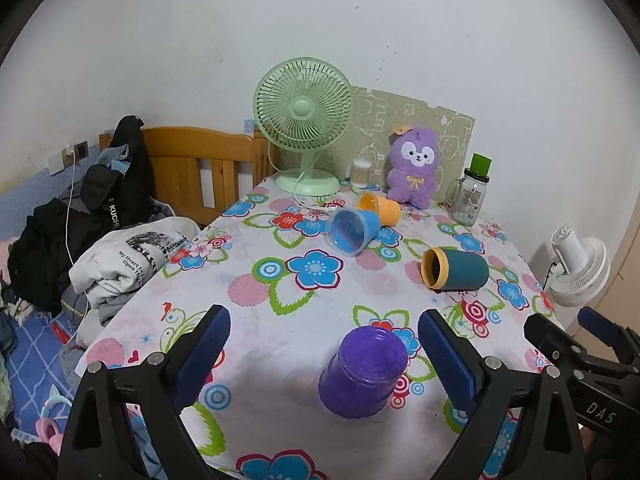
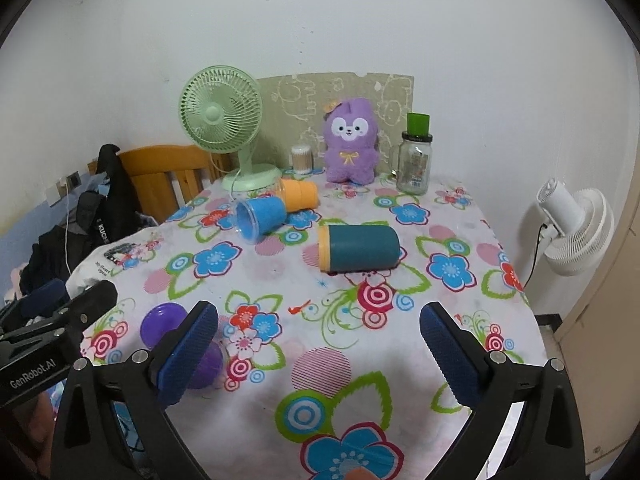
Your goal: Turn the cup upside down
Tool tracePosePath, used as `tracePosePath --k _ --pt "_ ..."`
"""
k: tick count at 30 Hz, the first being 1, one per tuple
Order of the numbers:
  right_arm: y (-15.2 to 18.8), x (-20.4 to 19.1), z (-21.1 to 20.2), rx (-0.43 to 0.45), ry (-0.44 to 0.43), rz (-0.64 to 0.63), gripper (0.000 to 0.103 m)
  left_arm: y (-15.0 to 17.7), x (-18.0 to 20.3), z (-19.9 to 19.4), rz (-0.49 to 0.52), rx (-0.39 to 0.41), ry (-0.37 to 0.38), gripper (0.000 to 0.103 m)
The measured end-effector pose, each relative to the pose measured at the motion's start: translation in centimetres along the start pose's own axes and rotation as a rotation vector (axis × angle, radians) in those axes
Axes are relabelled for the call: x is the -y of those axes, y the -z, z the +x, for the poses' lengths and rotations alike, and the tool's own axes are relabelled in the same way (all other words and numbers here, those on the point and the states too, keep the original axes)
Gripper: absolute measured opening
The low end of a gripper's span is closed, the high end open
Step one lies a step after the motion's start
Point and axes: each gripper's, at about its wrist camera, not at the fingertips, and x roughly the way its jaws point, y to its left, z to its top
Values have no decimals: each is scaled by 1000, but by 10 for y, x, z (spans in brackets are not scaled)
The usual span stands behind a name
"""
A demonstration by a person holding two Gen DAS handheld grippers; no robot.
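So, purple cup point(image 1: 362, 372) already sits mouth-down on the counter point(image 1: 280, 320).
Left tool point(image 1: 324, 360) spread wide around it, empty; right tool point(image 2: 320, 354) spread too, teal cup point(image 2: 358, 249) lying sideways beyond.

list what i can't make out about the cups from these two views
- Purple cup: in the right wrist view the right gripper's left finger covers its lower half; its rim is not visible.
- Orange cup: right wrist view, mouth hidden behind the blue cup.
- Teal cup: far end hidden by its own body in both views.
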Motion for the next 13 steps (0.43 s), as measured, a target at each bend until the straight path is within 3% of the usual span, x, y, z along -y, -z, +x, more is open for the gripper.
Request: tracePosePath --k 13 --pt "1 -8 1 -8 -4 -9 102 2 -4 -1 -1 -5 0 98"
